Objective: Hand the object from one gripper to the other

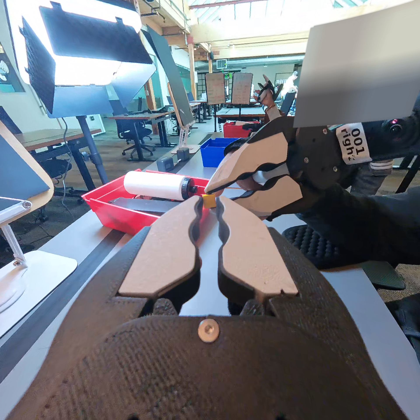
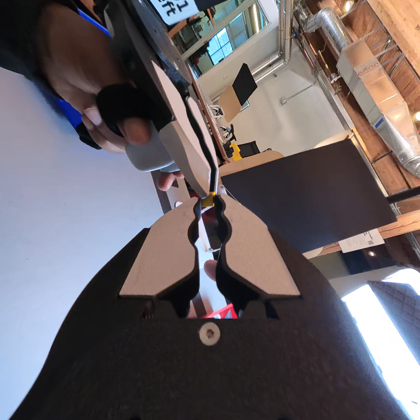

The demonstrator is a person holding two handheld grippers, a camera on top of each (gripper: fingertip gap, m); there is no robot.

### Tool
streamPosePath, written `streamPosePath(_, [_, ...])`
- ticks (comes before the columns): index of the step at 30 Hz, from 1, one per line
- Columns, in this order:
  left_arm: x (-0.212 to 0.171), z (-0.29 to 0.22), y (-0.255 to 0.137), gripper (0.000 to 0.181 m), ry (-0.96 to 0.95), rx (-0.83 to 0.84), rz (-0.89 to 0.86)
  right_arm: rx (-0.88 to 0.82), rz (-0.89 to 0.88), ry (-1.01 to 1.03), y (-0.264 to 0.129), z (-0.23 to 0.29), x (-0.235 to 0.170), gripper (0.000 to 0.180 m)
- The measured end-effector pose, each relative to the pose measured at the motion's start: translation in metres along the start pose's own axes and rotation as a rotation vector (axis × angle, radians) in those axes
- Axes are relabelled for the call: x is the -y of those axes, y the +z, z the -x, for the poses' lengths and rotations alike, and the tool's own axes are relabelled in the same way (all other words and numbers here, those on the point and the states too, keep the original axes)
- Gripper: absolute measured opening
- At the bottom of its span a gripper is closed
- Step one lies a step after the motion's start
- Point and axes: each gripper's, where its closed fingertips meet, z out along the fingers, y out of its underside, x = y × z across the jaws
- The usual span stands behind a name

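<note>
A small yellow block (image 1: 209, 201) is held in the air above the grey table (image 1: 354, 318). My left gripper (image 1: 209, 200) has its two tips closed on the block's sides. My right gripper (image 1: 217, 194) comes in from the right, and its tips meet the block's top. In the right wrist view the block (image 2: 207, 202) sits pinched between the right gripper's (image 2: 208, 202) tips. There the left gripper (image 2: 211, 193) reaches down from the upper left, nearly shut on the block's far end. A person's hand (image 2: 102, 127) holds the left gripper.
A red tray (image 1: 118, 218) holding a white cylinder (image 1: 156, 185) and a dark flat piece lies just beyond the grippers. A blue bin (image 1: 213, 154) and a second red bin (image 1: 234, 129) stand farther back. A stand with a white base (image 1: 34, 272) is at the left. Both grippers' tips are close together, under 4 cm apart.
</note>
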Motion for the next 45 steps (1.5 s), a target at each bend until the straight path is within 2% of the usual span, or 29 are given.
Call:
streamPosePath(3, [0.003, -0.006, -0.003, 0.010, -0.036, -0.066, -0.011, 0.013, -0.057, 0.002, -0.005, 0.000, 0.008, 0.012])
streamPosePath(6, [0.016, -0.018, -0.009, 0.010, -0.108, -0.186, -0.100, 0.054, -0.201, 0.145, -0.014, -0.004, 0.025, 0.012])
streamPosePath(8, [0.026, -0.026, -0.015, 0.010, -0.162, -0.286, -0.179, 0.146, -0.337, 0.348, -0.022, -0.007, 0.038, 0.013])
streamPosePath(12, [0.035, -0.041, -0.027, 0.010, -0.183, -0.440, -0.282, 0.455, -0.521, 0.802, -0.032, -0.004, 0.054, 0.023])
streamPosePath(16, [0.033, -0.044, -0.031, 0.010, -0.133, -0.460, -0.304, 0.592, -0.514, 0.947, -0.029, 0.006, 0.057, 0.020])
streamPosePath(19, [0.033, -0.045, -0.033, 0.010, -0.116, -0.465, -0.308, 0.617, -0.508, 0.982, -0.027, 0.010, 0.060, 0.014])
streamPosePath(26, [0.031, -0.037, -0.033, 0.010, -0.128, -0.427, -0.287, 0.480, -0.463, 0.905, -0.018, 0.006, 0.054, 0.010])
streamPosePath(31, [0.029, -0.015, -0.023, 0.009, -0.134, -0.247, -0.226, 0.209, -0.299, 0.689, -0.006, -0.006, 0.033, 0.011])
streamPosePath(37, [0.024, 0.001, -0.011, 0.021, -0.110, -0.038, -0.135, -0.056, -0.099, 0.398, 0.004, -0.013, 0.017, 0.010])
streamPosePath(40, [0.022, 0.004, -0.008, 0.020, -0.074, 0.020, -0.112, -0.132, -0.039, 0.283, 0.006, -0.013, 0.015, 0.010])
streamPosePath(42, [0.022, 0.002, -0.009, 0.013, -0.058, 0.013, -0.108, -0.161, -0.037, 0.233, 0.005, -0.015, 0.016, 0.010])
streamPosePath(45, [0.025, -0.003, -0.013, 0.012, -0.028, -0.032, -0.114, -0.097, -0.114, 0.304, 0.002, -0.014, 0.023, 0.011])
